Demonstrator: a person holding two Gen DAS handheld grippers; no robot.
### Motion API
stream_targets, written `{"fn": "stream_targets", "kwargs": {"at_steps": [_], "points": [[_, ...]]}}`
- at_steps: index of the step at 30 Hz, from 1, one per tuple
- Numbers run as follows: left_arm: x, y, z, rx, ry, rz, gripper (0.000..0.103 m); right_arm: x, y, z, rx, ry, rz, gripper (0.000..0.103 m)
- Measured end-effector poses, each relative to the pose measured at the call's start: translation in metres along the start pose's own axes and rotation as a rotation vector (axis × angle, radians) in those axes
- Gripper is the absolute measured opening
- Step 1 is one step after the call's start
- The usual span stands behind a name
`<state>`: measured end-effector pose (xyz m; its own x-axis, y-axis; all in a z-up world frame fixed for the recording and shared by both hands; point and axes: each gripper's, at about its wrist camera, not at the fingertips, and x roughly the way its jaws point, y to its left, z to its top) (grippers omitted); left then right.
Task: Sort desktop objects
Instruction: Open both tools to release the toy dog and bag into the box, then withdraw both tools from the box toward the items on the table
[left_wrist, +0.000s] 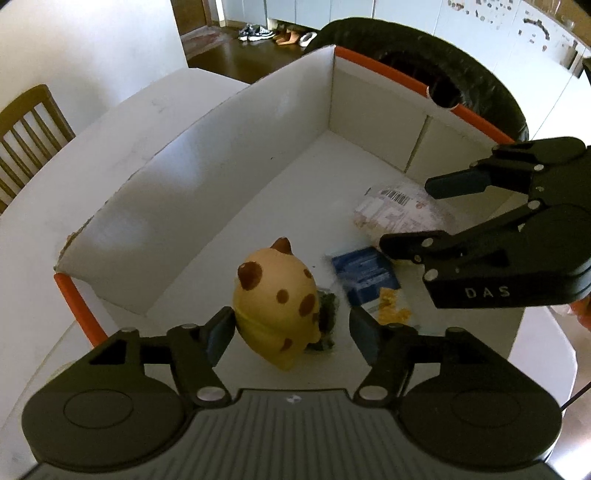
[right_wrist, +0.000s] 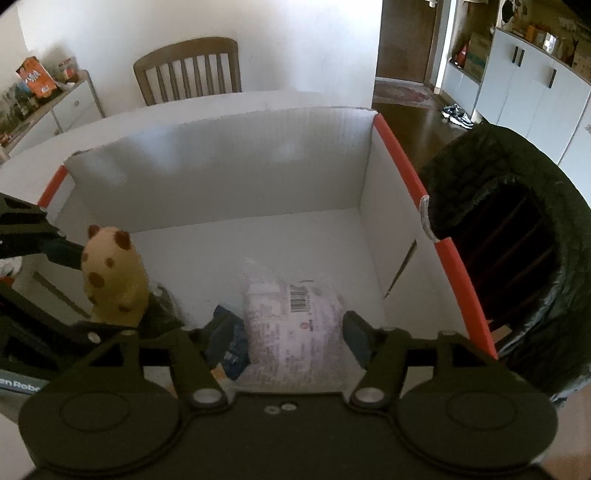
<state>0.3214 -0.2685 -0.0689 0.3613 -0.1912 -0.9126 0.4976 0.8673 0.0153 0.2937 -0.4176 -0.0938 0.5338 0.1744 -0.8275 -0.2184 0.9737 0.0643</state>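
Here, a white cardboard box (left_wrist: 236, 155) with orange edges is seen on a white bench (left_wrist: 122, 122). Inside the box, a yellow toy animal with brown spots (left_wrist: 277, 295) is stood on the box floor. The toy sits between the jaws of the left gripper (left_wrist: 291, 328). These jaws are held apart; one finger (left_wrist: 221, 332) is right by the toy's side, and the other is kept clear of it.

Just beside the toy, a small dark green thing (left_wrist: 327, 317) is seen, too blurred to be named. Next to it, a blue packet (left_wrist: 365, 273) is laid flat, with some yellow bits (left_wrist: 391, 312) near it. Farther along, a clear plastic bag with a barcode label (right_wrist: 295, 332) is laid on the box floor.

The right gripper (right_wrist: 288, 336) is held over that bag. Its jaws are spread apart, with the bag seen between them. Whether the bag is touched cannot be told.

Outside the box, a round bin lined with a black bag (right_wrist: 517, 240) is stood close to the orange edge. A wooden chair (right_wrist: 188, 70) is seen behind the bench.
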Motion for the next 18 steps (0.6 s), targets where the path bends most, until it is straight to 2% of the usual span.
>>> {"fn": "stream_targets", "kwargs": {"at_steps": [8, 11, 13, 18], "points": [[-0.016, 0.007, -0.001, -0.055, -0.052, -0.048, 0.07, -0.026, -0.001, 0.005, 0.017, -0.051, 0.037, 0.076], [-0.023, 0.009, -0.004, -0.063, -0.076, -0.056, 0.071, -0.036, -0.002, 0.007, 0.021, -0.071, 0.046, 0.076], [-0.028, 0.01, -0.006, -0.066, -0.09, -0.061, 0.076, -0.041, -0.001, 0.008, 0.022, -0.081, 0.051, 0.077], [-0.044, 0.012, -0.014, -0.083, -0.125, -0.08, 0.079, -0.053, 0.003, 0.008, 0.028, -0.107, 0.067, 0.078]]}}
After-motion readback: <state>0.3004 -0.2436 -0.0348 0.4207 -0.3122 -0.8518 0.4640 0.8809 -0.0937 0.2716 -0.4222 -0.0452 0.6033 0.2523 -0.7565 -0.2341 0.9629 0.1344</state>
